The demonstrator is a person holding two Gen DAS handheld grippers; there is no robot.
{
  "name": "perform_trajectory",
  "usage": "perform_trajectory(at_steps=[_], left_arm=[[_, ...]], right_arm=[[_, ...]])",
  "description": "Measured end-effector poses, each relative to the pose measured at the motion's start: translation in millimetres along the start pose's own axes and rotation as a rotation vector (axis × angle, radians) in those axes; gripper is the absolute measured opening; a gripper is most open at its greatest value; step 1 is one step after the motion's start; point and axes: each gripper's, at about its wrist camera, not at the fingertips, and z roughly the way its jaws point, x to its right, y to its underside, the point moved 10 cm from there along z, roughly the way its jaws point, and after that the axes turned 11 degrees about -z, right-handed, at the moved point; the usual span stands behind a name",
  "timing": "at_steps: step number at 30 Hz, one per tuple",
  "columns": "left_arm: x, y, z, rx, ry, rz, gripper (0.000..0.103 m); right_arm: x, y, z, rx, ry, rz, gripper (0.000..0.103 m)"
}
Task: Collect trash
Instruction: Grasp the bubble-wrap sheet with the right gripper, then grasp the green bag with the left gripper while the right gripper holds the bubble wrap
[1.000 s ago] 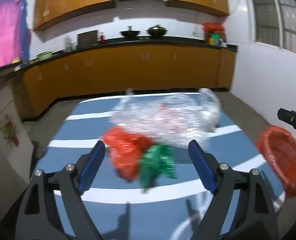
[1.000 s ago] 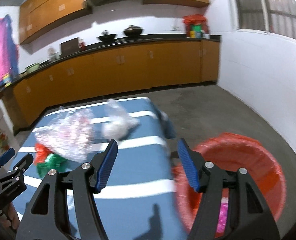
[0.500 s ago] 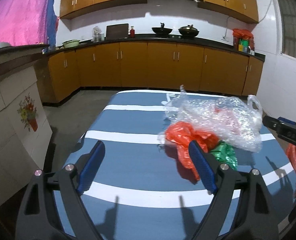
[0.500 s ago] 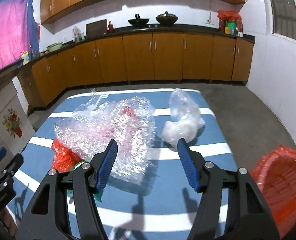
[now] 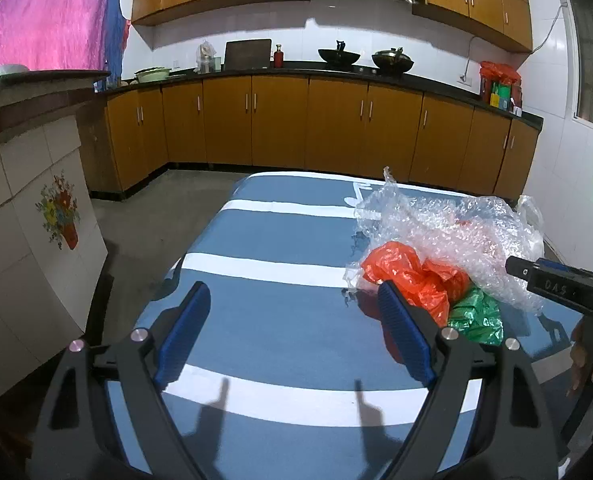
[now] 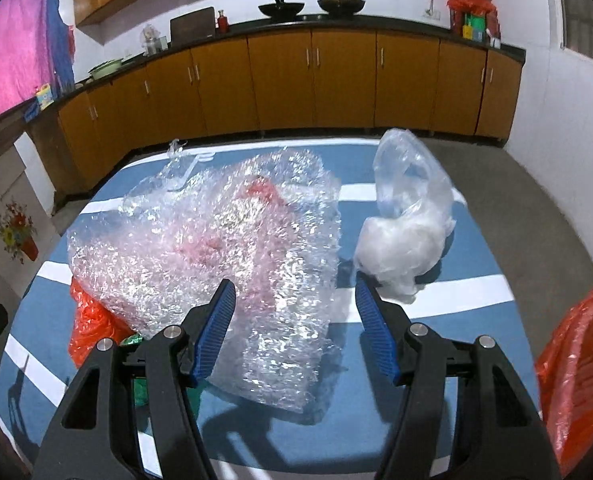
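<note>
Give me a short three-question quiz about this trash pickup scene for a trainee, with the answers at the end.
1. True or false: the right hand-held gripper is shut on the bubble wrap.
2. Which bag lies apart from the pile, on the blue striped table? A) orange bag B) green bag C) clear plastic bag
3. Fill in: the orange bag lies partly under the ____.

Key:
1. False; its jaws are open above the wrap and have just been closing.
2. C, the clear plastic bag.
3. Bubble wrap.
</note>
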Motion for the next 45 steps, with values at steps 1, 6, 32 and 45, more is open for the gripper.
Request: perform_trajectory(at_steps=[1,6,32,45], left_arm=[[0,1,1,-0.003,0.001,0.000,0.084],[2,3,3,-0.008,0.007,0.001,0.084],[61,10,-8,-0.047,0.134,0.046,0.084],[122,56,6,-0.171,0.215,0.180,0.048]], right_arm=[[-2,2,1,-0.008,-0.008,-0.006,0.050],[-4,4,0,-0.019,-0.020,-0.014,0.023],[43,-31,-96,0.213,0.070,0.035,0.006],[72,-12,-107,0.202,0.082,0.109,0.006]])
